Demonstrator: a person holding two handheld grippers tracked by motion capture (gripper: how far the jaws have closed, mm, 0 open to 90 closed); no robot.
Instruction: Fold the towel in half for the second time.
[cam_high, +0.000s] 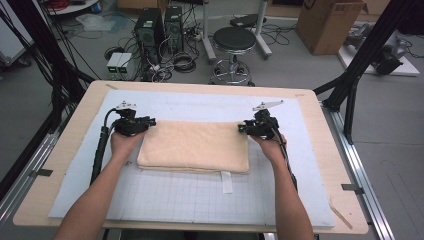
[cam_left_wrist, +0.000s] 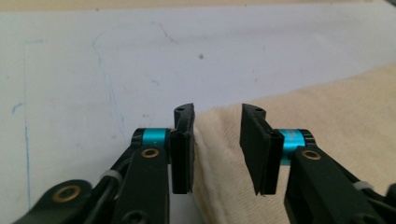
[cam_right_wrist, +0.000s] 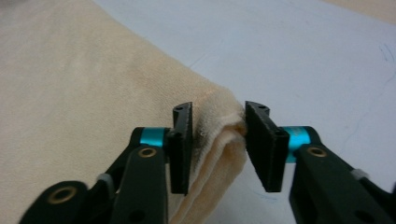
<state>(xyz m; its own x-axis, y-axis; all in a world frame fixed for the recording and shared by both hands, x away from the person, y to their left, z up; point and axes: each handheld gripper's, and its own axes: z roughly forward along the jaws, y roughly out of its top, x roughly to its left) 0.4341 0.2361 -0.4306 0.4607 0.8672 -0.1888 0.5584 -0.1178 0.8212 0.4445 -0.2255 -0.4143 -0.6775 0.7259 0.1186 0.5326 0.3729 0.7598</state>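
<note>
High view first: we see a folded cream towel (cam_high: 194, 146) lying flat near the middle of a pale gridded mat (cam_high: 200, 197) on the wooden table (cam_high: 330, 145). Our left gripper (cam_high: 150, 121) sits at the towel's 10 o'clock corner, and our right gripper (cam_high: 241, 128) at its 2 o'clock corner, both pointing inward toward the cloth. A white tag (cam_high: 226, 181) sticks out from the towel's near edge at about 5 o'clock.

Left gripper view: our jaws stand apart, and the towel's corner (cam_left_wrist: 219, 154) lies in the gap between them. The left-hand pad touches or nearly touches the cloth edge; the right-hand pad stands clear, so nothing is squeezed. Bare mat (cam_left_wrist: 93, 70) spreads from 9 to 12 o'clock.

Right gripper view: our jaws are likewise parted around the towel's folded corner (cam_right_wrist: 219, 135), whose layers bulge between the pads. The cloth brushes the right-hand pad, yet it is not pinched flat. Towel runs off toward 10 o'clock, mat (cam_right_wrist: 303, 56) toward 2 o'clock.
</note>
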